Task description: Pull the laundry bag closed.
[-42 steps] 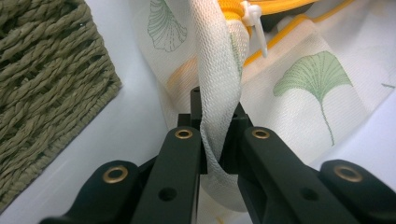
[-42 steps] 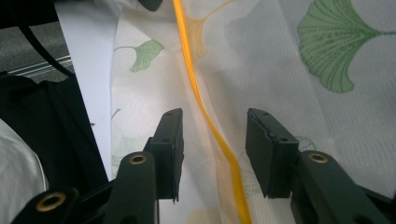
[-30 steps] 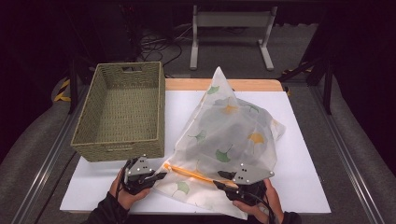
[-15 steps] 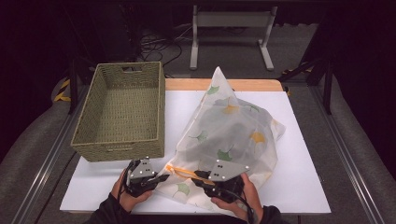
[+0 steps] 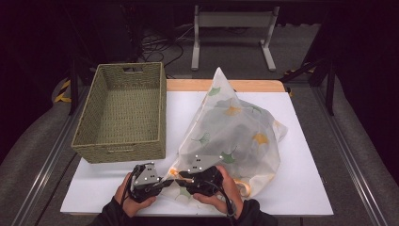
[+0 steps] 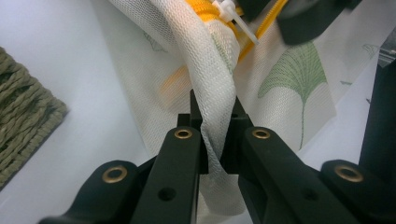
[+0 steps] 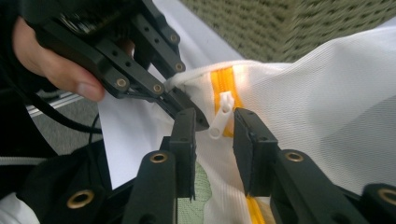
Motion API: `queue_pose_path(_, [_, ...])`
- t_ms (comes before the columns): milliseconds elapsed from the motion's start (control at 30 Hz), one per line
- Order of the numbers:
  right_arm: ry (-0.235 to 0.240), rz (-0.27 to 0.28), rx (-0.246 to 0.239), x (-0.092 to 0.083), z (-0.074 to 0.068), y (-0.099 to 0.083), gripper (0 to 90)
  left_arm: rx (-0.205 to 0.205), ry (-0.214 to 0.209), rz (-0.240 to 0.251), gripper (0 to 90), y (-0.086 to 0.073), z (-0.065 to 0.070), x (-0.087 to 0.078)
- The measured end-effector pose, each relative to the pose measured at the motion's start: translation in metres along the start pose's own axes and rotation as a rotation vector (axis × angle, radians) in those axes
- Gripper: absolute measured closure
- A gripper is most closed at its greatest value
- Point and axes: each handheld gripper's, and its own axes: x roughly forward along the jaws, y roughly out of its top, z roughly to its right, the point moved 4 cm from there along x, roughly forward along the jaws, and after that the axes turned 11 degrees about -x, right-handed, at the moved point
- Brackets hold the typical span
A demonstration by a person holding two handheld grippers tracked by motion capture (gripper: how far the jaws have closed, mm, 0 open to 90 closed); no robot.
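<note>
A white mesh bag (image 5: 235, 136) printed with green and yellow leaves lies on the white table top (image 5: 306, 188), something dark inside it. My left gripper (image 5: 165, 182) is shut on the bag's near corner, a fold of mesh (image 6: 212, 93) pinched between its jaws. Right beside it, my right gripper (image 7: 215, 126) points at the orange zipper (image 7: 225, 79). The white zipper pull (image 7: 220, 116) hangs between its jaws with a gap on each side. Those jaws have just been opening.
A woven green basket (image 5: 122, 108) stands at the left of the table, close to the bag and my left hand. A wooden edge (image 5: 244, 85) shows behind the bag. A metal stand (image 5: 230, 28) and cables are on the floor beyond.
My right hand has slid left along the bag's near edge until it meets the left gripper. The long orange zipper line between the two grippers has shrunk to a short bit.
</note>
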Motion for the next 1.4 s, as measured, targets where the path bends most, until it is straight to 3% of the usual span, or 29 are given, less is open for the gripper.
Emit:
queue_pose_path(200, [-0.042,-0.036,0.006,0.007,0.007,-0.004,68.9,0.018,0.001,-0.012,86.9,-0.001,0.004,0.001])
queue_pose_path(433, [-0.012,-0.044,0.005,0.013,0.006,-0.006,81.5,0.020,-0.005,-0.007,86.8,-0.002,0.005,0.000])
queue_pose_path(667, [-0.016,-0.036,-0.013,0.012,0.005,-0.005,83.8,0.019,-0.015,-0.009,86.0,-0.003,0.004,-0.001])
queue_pose_path(733, [-0.024,-0.030,-0.021,0.011,0.005,-0.005,83.9,0.014,-0.019,-0.004,81.7,-0.003,0.004,-0.002])
queue_pose_path(833, [-0.025,-0.036,-0.027,0.010,0.004,-0.005,83.9,-0.019,-0.018,0.027,66.5,-0.001,0.001,-0.005])
queue_pose_path(867, [-0.026,-0.038,-0.033,0.009,0.004,-0.005,84.0,-0.048,-0.026,0.052,66.5,0.000,-0.001,-0.008])
queue_pose_path(900, [-0.031,-0.039,-0.033,0.009,0.004,-0.006,83.9,-0.088,-0.047,0.077,61.6,0.002,-0.003,-0.010])
queue_pose_path(967, [-0.035,-0.044,-0.039,0.009,0.003,-0.006,83.9,-0.123,-0.058,0.093,51.5,0.005,-0.005,-0.011])
queue_pose_path(1067, [-0.057,-0.054,-0.064,0.009,0.001,-0.006,84.0,-0.122,-0.050,0.114,45.2,0.010,-0.004,-0.009])
queue_pose_path(1100, [-0.062,-0.055,-0.069,0.009,0.001,-0.006,84.0,-0.138,-0.057,0.120,45.0,0.011,-0.004,-0.010])
queue_pose_path(1133, [-0.067,-0.056,-0.073,0.009,0.000,-0.005,84.0,-0.139,-0.060,0.128,45.5,0.012,-0.004,-0.010])
queue_pose_path(1233, [-0.069,-0.055,-0.072,0.008,0.000,-0.006,84.0,-0.139,-0.070,0.149,67.2,0.014,-0.006,-0.012])
queue_pose_path(1267, [-0.073,-0.056,-0.073,0.008,0.000,-0.006,84.0,-0.147,-0.091,0.170,67.2,0.014,-0.006,-0.015])
queue_pose_path(1300, [-0.076,-0.055,-0.073,0.008,0.000,-0.005,84.1,-0.146,-0.093,0.179,77.2,0.014,-0.005,-0.016])
queue_pose_path(1400, [-0.078,-0.051,-0.081,0.008,0.000,-0.005,84.2,-0.141,-0.085,0.181,84.6,0.014,-0.004,-0.019])
